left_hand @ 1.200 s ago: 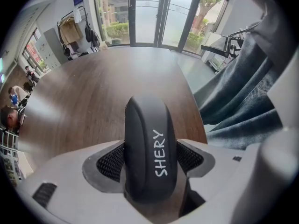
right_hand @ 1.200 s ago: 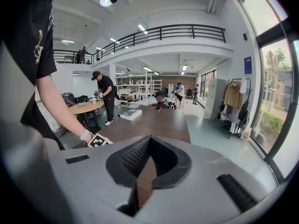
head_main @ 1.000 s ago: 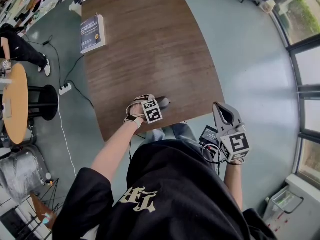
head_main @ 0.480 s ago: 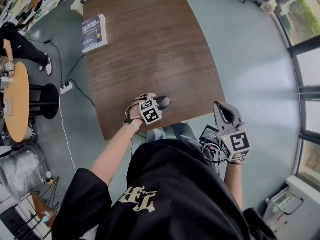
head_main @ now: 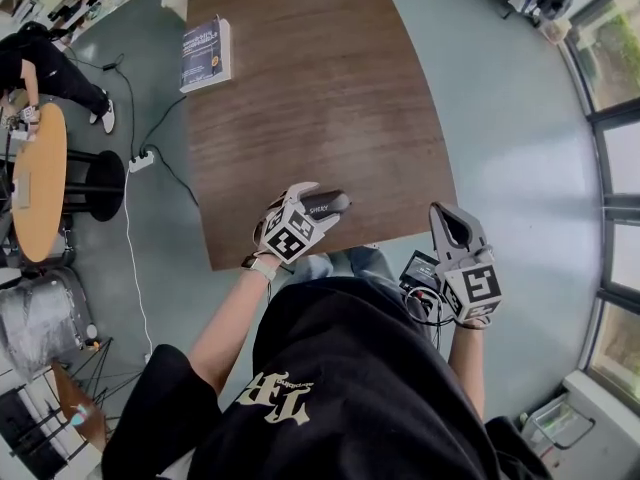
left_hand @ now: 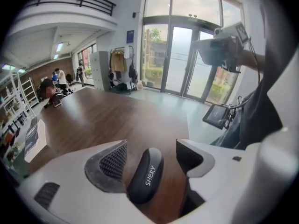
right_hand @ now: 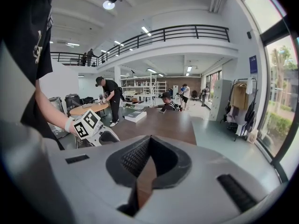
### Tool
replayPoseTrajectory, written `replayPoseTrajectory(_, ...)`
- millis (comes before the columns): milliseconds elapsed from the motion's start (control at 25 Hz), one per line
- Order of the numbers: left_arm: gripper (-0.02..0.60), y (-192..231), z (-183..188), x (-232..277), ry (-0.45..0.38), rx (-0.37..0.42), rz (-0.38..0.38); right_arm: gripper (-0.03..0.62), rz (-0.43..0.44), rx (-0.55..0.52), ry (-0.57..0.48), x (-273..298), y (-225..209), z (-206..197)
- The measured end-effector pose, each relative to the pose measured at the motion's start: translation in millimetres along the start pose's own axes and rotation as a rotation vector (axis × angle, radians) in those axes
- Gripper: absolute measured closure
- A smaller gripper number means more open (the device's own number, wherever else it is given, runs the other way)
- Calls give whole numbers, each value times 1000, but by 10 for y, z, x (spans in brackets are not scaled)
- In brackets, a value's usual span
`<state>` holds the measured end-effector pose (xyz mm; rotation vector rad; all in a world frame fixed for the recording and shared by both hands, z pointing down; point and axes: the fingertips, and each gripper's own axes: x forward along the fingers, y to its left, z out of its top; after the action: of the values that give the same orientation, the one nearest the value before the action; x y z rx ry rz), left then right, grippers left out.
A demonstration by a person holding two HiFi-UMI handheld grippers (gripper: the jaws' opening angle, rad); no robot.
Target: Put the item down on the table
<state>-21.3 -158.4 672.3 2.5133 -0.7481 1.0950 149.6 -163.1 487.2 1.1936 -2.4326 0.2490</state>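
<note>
Right gripper [right_hand: 148, 139] is clenched on nothing, off the table's [head_main: 300, 88] near edge. Left gripper [left_hand: 150, 146] stands released around the case [left_hand: 145, 174], which seems to lie at that edge. The put-down looks done; only backing away is left.

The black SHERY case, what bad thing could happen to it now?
1. The black SHERY case is right by the near edge of the table, so a small bump might send it to the floor.
2. The left gripper has its jaws apart, but the case seems to lean on one pad. Pulling away crookedly could drag or roll it.
3. The right gripper is shut and off to the side, so it probably couldn't catch it.
</note>
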Motion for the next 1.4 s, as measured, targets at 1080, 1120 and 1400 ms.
replayPoseTrajectory(1080,575,500,195,-1813,-437,-346,465,609,224,-119,-51,645,375,399)
replayPoseTrajectory(1120,575,504,182,-1844,-442,-353,474,609,231,-122,-51,668,384,413)
replayPoseTrajectory(1400,575,516,18,-2066,-449,-403,538,609,294,-128,-57,824,530,500)
